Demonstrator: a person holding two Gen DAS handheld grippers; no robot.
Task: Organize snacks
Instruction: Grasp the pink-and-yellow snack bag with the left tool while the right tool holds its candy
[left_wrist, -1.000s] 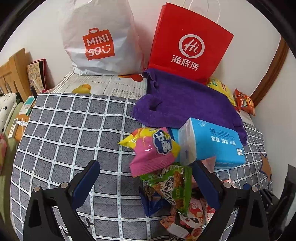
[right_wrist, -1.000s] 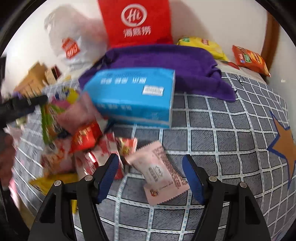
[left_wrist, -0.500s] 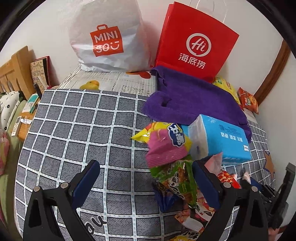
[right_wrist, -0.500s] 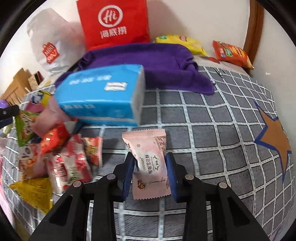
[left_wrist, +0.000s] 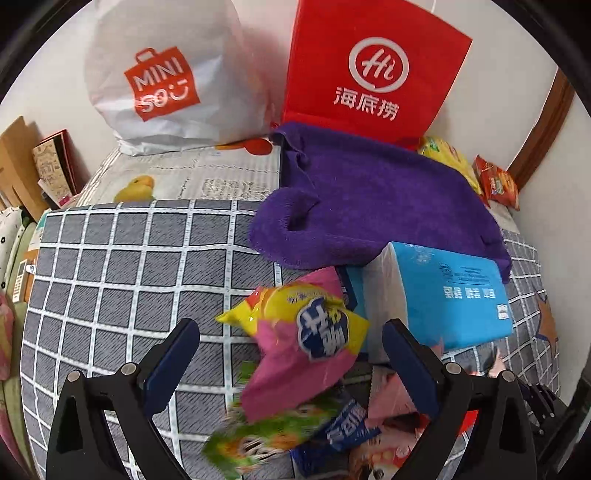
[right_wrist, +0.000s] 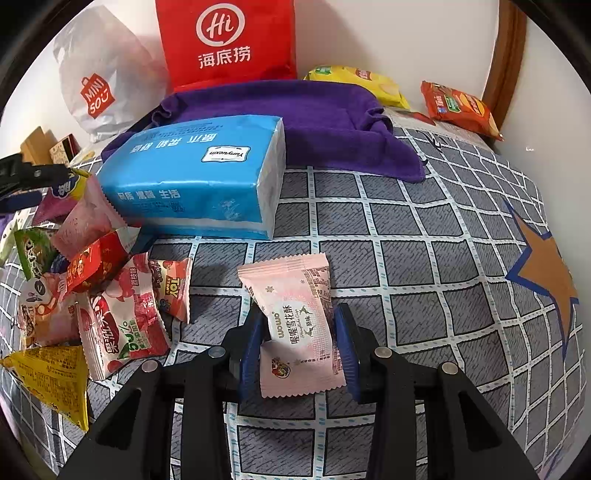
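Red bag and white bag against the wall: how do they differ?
The red bag is flat-faced, stands stiffly upright and bears a white circle logo; the white bag is rounded, crumpled and bears a red MINISO logo. The purple towel lies before the red bag only. Both stand against the wall.

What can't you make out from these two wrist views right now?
- Left wrist view: the green snack packet is motion-blurred, its print unreadable.
- Left wrist view: snacks under the yellow-pink packet are covered by it and the left gripper.
- Right wrist view: whether the pads pinch the pink packet in the right gripper; its jaws are opening.
- Both views: contents of the red bag.
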